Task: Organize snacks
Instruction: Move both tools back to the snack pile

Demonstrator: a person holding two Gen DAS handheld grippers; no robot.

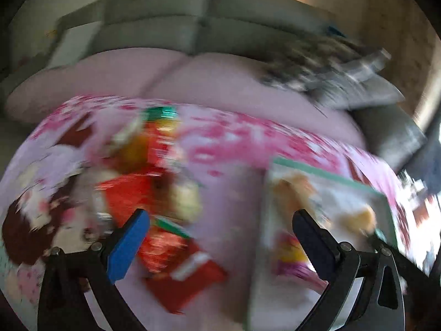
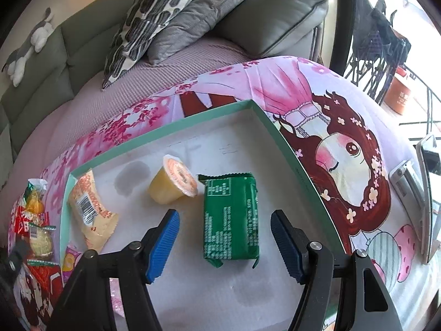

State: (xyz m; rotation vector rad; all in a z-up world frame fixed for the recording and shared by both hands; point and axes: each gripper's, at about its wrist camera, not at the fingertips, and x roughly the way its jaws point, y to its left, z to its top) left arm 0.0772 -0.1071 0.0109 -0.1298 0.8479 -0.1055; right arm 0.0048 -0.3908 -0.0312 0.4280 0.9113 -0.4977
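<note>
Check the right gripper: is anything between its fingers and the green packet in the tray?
Nothing visible. The right gripper is open above the green packet, which lies flat on the tray floor, apart from the jelly cup.

A pink cartoon-print cloth (image 2: 317,88) carries a shallow green-rimmed tray (image 2: 278,132), a cluster of red snack packets (image 2: 35,220) beside its left edge, and 1 phone (image 2: 408,182) to its right.

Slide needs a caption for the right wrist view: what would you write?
Open right gripper hovers above a green packet lying in the teal-rimmed box beside a jelly cup and a cream wrapper.
</note>
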